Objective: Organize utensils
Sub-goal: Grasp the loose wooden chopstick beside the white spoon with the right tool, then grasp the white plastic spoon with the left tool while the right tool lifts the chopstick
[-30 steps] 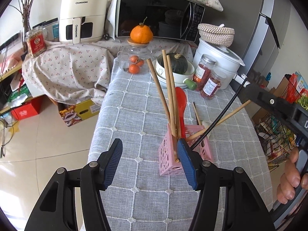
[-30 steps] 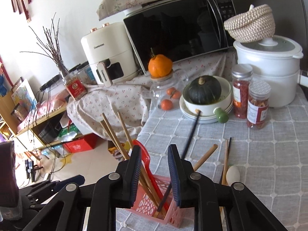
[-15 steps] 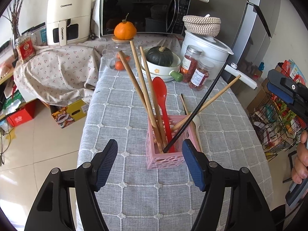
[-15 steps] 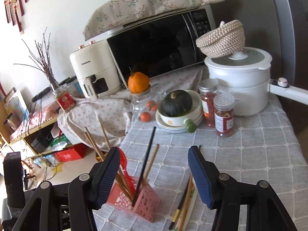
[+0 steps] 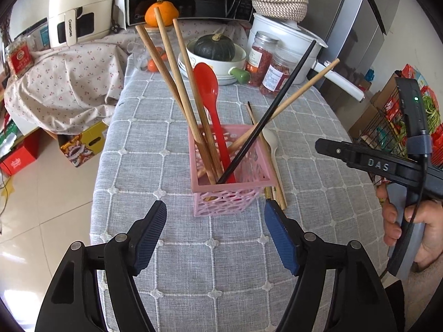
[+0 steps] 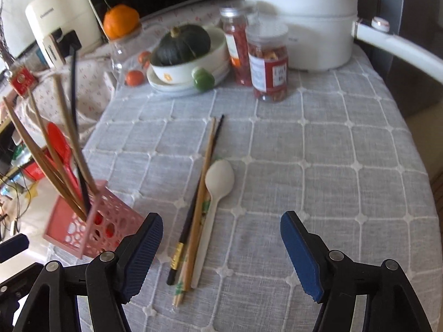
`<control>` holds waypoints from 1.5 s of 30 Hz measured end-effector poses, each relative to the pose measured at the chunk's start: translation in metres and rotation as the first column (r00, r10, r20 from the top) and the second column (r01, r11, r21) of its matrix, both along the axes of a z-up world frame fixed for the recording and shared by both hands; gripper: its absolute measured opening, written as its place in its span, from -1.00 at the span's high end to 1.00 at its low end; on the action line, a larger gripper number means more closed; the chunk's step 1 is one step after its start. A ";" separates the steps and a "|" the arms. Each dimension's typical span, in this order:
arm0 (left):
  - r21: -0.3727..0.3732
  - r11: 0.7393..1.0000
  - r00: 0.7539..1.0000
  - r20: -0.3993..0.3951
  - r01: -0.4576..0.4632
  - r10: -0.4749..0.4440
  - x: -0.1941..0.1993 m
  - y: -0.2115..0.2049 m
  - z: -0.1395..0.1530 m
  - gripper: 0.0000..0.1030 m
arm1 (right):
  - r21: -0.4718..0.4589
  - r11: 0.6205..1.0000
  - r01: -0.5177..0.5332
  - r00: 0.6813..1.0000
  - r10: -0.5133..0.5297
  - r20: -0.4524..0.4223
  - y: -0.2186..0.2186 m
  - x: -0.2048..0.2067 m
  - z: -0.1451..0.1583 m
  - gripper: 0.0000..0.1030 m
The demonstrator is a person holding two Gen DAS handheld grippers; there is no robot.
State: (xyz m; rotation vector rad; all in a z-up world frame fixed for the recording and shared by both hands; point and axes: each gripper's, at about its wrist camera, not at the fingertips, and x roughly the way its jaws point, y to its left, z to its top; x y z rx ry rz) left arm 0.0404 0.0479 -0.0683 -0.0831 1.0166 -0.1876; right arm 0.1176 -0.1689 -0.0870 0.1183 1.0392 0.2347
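Both pairs of jaws have just been opening, nothing between them. Our right gripper (image 6: 221, 249) hangs over loose chopsticks (image 6: 198, 210) and white spoon (image 6: 217, 191), centre frame. They lie touching; we risk pinching several. Pink basket (image 5: 229, 191), mid-frame before left gripper (image 5: 214, 235), looks top-heavy, could tip.

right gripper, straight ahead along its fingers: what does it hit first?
Most likely the utensils lying loose on the tablecloth: the white spoon, the wooden chopsticks and the black chopstick. They lie left of centre between the open right gripper, so bare cloth could come first; depth is unclear.
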 end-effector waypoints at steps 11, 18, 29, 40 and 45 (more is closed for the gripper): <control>-0.012 1.000 0.999 -0.046 0.027 -0.027 0.001 -0.004 -0.008 -0.47 | 0.082 0.996 -0.046 0.989 0.057 -0.140 0.028 0.035 -0.054 0.40; -0.009 0.999 0.997 -0.059 0.046 -0.047 0.003 -0.005 -0.012 -0.46 | 0.024 0.997 -0.066 0.980 0.070 -0.185 0.039 0.039 -0.067 0.85; -0.008 0.983 0.983 -0.034 0.181 -0.181 -0.011 -0.042 -0.010 -0.45 | 0.062 0.997 0.037 0.966 -0.020 -0.259 -0.038 -0.001 -0.049 0.86; 0.040 0.954 0.954 -0.059 0.296 -0.293 -0.023 -0.091 -0.024 -0.40 | -0.040 0.998 0.045 0.922 -0.056 -0.382 -0.101 -0.058 -0.060 0.85; 0.057 0.949 0.949 -0.074 0.312 -0.307 -0.021 -0.102 -0.032 -0.39 | 0.018 0.996 0.088 0.923 -0.075 -0.378 -0.117 -0.054 -0.058 0.65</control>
